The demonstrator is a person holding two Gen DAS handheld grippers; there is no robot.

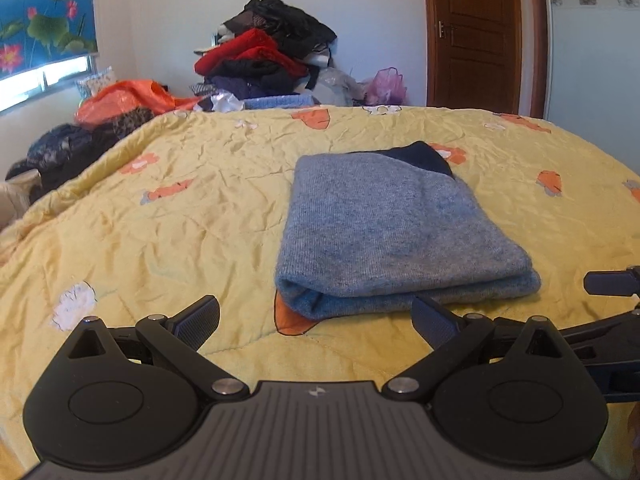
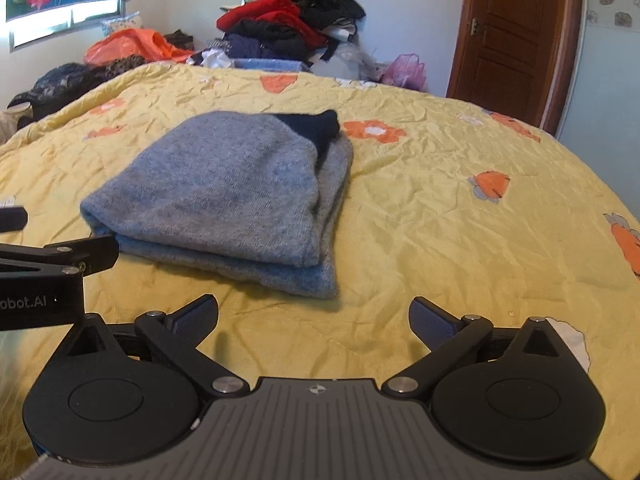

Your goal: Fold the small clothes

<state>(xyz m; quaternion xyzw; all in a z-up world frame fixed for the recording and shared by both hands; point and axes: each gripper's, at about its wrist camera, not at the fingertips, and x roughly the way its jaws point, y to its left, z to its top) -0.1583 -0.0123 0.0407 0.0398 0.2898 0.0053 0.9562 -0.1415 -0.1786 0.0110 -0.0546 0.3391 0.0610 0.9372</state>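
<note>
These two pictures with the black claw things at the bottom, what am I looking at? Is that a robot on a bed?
No robot arm here: a person holds a two-finger gripper in each hand, and each carries a wide-angle camera looking along its fingers. One picture comes from the left gripper, the other from the right gripper. The black parts at the bottom are each tool's own fingers. Both stand wide open and hold nothing. Each view also catches a bit of the other tool at its edge.

On the yellow flowered quilt lies a grey-blue knitted garment, already folded into a neat bundle, with a dark navy part showing at its far end. Behind the bed sits a heap of clothes, beside a brown door.
</note>
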